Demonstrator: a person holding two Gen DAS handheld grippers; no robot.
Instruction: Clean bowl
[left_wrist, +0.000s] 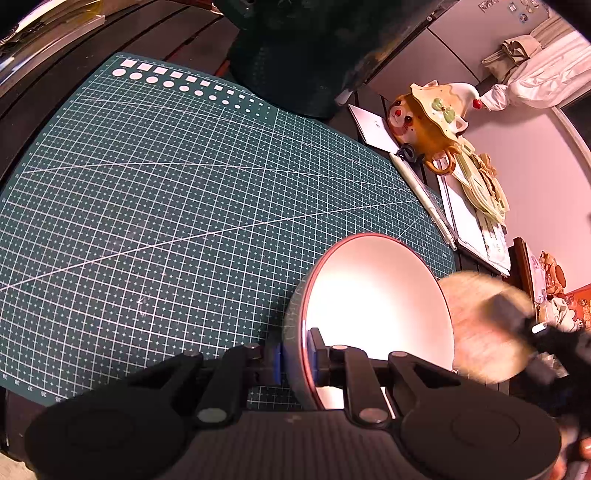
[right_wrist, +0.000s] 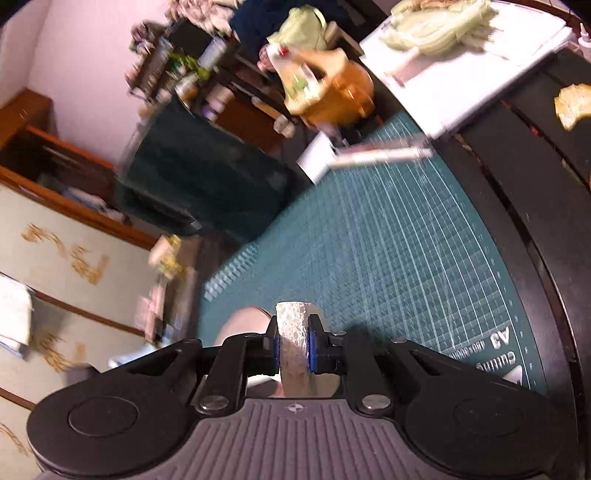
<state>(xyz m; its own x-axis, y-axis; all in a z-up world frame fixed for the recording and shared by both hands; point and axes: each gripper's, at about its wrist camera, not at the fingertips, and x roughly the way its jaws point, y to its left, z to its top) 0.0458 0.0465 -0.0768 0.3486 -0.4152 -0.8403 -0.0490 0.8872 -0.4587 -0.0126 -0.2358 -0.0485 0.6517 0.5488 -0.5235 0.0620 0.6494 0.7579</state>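
White inside and grey outside, with a thin red rim, the bowl (left_wrist: 373, 306) is tipped up on its edge over the right-hand part of the green cutting mat (left_wrist: 177, 206). The left gripper (left_wrist: 297, 356) is clamped on the bowl's wall, 1 blue pad on the grey outer face and the other on the white inner face, so the rim runs between its 2 fingers. Just right of the bowl, in the left wrist view, a pale round sponge (left_wrist: 480, 328) shows as a blur, touching or nearly touching the bowl's far edge; I cannot tell which. The right gripper (right_wrist: 294, 350) is closed tight on that sponge, its blue pads pressing both sides of the textured whitish pad, and a curved pale surface, probably the bowl, sits just beneath it in the right wrist view, too blurred to be sure. The mat lies on a dark table (left_wrist: 22, 122). Beyond the mat's far edge stand a dark green container (left_wrist: 295, 55), an orange and cream ceramic figure (left_wrist: 428, 118), a white pen (left_wrist: 424, 195) lying along the mat's border, and white paper sheets (left_wrist: 469, 218) with pale green threads on top.
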